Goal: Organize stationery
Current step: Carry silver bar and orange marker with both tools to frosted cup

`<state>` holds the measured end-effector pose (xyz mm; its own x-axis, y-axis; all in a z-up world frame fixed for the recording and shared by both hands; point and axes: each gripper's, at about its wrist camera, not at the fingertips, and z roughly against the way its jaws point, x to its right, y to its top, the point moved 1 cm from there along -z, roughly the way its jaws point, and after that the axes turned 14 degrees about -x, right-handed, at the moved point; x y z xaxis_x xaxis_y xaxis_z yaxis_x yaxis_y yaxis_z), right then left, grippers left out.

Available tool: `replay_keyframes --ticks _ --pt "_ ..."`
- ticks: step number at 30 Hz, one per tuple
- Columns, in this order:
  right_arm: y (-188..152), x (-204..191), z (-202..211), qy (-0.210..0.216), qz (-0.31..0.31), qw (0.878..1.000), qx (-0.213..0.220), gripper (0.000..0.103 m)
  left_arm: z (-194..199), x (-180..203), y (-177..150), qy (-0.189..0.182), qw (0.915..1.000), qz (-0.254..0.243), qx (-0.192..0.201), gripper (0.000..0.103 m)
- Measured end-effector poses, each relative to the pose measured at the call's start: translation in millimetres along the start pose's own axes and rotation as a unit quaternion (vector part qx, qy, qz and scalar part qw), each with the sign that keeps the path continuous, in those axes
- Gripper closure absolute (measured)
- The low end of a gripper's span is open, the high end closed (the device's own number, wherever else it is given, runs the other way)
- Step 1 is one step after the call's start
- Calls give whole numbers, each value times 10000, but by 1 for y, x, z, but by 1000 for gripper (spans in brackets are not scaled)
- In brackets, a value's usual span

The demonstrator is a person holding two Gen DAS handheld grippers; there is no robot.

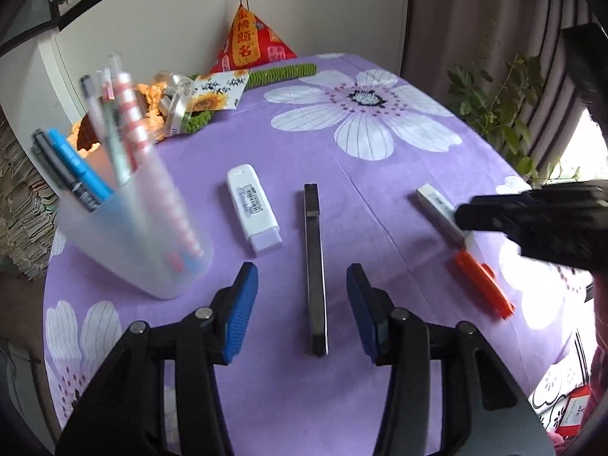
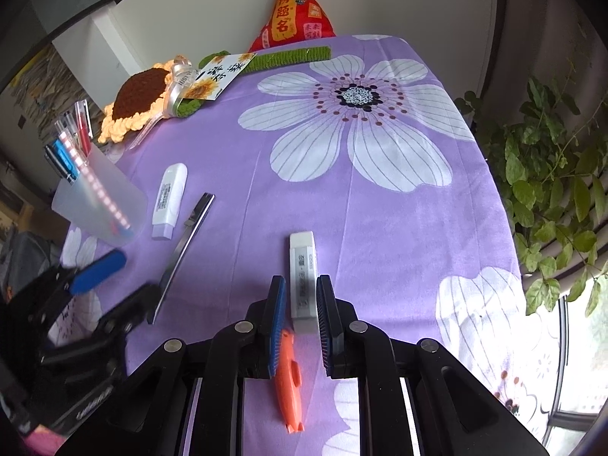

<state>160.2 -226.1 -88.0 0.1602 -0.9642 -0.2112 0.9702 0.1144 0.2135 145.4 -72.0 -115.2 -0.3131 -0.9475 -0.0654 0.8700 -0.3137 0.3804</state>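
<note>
A black ruler-like strip [image 1: 315,266] lies on the purple cloth between the fingers of my open left gripper [image 1: 302,277]; it also shows in the right wrist view [image 2: 182,250]. A frosted pen cup [image 1: 136,235] with several pens stands to its left, also seen in the right wrist view [image 2: 100,205]. A white correction tape [image 1: 254,209] [image 2: 169,199] lies beside the cup. My right gripper [image 2: 301,292] is open, its fingers on either side of a white eraser [image 2: 303,277] [image 1: 437,209]. An orange cutter [image 2: 288,380] [image 1: 482,285] lies just below it.
A crocheted sunflower [image 2: 136,102], a sunflower card [image 2: 216,76], a green crocheted strip [image 2: 292,55] and a red pyramid cushion [image 2: 296,19] sit at the table's far edge. A leafy plant [image 2: 551,182] stands off the right side.
</note>
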Motion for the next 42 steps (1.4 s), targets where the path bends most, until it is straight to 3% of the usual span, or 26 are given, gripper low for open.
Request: replay_keyframes --ticks 5,7,9,14,21,25,29,30,40,42 --pt "-19 0 4 21 149 9998 -134 88 -16 4 10 -114 9996 73 -244 62" --pt "-27 0 4 35 186 9996 -189 88 -17 3 12 -290 9992 147 -231 73" --pt "-34 -2 3 48 257 9994 -244 88 -17 1 12 -377 9987 208 -260 94" --pt "-41 -10 -1 59 470 9984 -314 86 -8 -5 -1 -776 9955 296 -455 95" --pt "-40 -13 -8 69 534 9979 -362 86 5 -3 -34 -811 9947 47 -632 94" --pt "-40 -15 -8 27 621 9976 -293 86 14 -3 -32 -642 9970 -40 -429 93" --pt "-42 -14 -7 81 602 9978 -269 87 13 -3 -13 -551 9980 -23 -312 66" --pt "-42 -13 -7 92 593 9978 -270 87 11 -1 -8 -535 9981 -41 -292 65" --pt "-46 -9 -3 148 534 9982 -231 87 -15 6 11 -304 9981 18 -537 67" --pt "-46 -10 -3 181 538 9981 -241 87 -16 3 12 -324 9979 95 -557 75"
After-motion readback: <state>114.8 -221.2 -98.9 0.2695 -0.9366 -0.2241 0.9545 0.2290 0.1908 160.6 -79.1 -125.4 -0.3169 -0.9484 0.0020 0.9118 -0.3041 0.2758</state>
